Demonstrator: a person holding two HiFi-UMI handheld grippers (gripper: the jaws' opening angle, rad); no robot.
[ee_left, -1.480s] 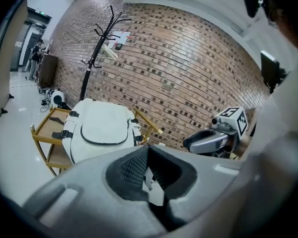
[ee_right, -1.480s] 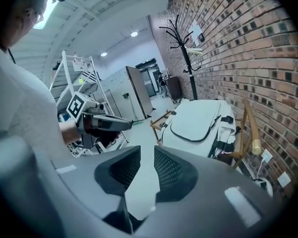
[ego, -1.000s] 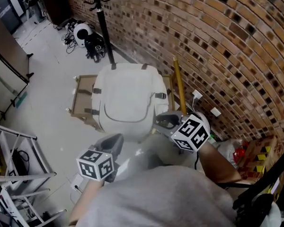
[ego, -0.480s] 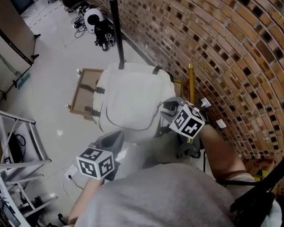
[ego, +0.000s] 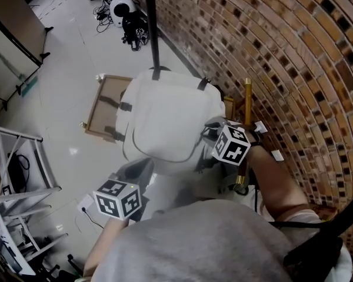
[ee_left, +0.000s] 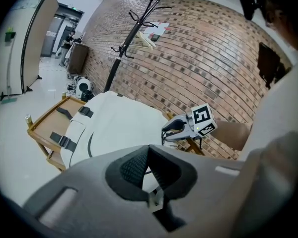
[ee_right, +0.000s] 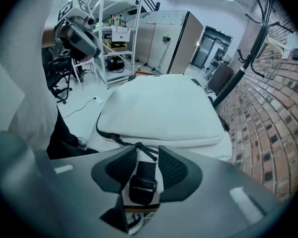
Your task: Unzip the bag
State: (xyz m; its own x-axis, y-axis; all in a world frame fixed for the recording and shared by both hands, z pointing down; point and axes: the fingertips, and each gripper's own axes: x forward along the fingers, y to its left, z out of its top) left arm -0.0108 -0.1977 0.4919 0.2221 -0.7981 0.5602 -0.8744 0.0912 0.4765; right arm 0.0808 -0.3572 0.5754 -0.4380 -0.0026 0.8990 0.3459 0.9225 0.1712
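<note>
Approach stage; bag unopened. Right claw apart, jaws just closing slightly, strap buckle between, ungripped. Left claw apart, empty. Next: pinch zipper pull.

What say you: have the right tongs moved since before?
Yes: the right tongs went from the bag's near corner along its right side, closing slightly, strap between them.

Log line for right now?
bag: zipped, on wooden frame | left gripper: open, empty | right gripper: open, jaws just closed slightly, strap buckle between, ungripped; zipper pull ahead
</note>
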